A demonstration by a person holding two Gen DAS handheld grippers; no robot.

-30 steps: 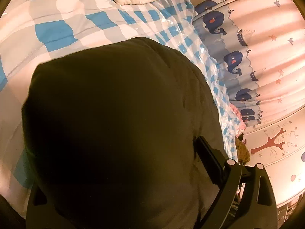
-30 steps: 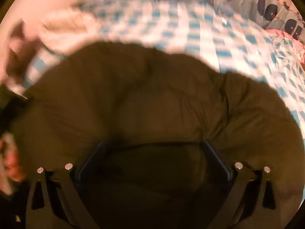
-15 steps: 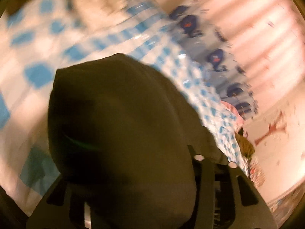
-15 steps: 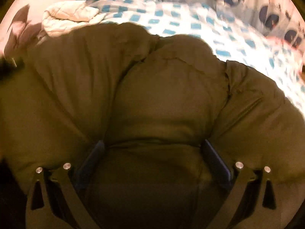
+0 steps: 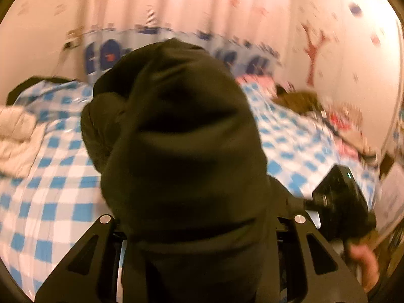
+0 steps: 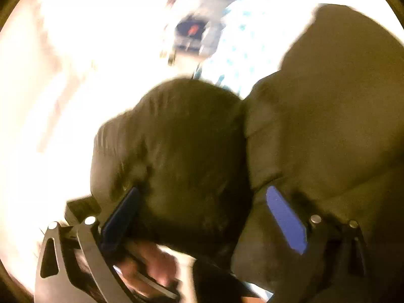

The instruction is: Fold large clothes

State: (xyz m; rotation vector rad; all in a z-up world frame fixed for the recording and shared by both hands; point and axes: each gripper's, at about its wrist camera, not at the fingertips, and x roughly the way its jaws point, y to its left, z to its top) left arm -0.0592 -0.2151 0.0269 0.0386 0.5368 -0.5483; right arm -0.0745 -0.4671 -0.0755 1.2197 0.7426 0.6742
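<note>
A large, thick dark olive garment fills the left wrist view, bunched and lifted above the blue-and-white checked bed. My left gripper is shut on the garment; its fingertips are buried in the cloth. In the right wrist view the same garment hangs in two puffy lobes. My right gripper has a lobe wedged between its blue pads, jaws set wide around the bulk. The other gripper's body and a hand show at lower right of the left wrist view.
A cream padded garment lies at the bed's left side. A whale-print curtain and a pink wall with a tree sticker stand behind the bed. Clutter lies along the far right edge. The right wrist view is blurred and overexposed.
Both grippers have lifted the garment off the bed and swung upward; the left view now faces the curtain and wall. The garment has bunched into a hanging mass.
</note>
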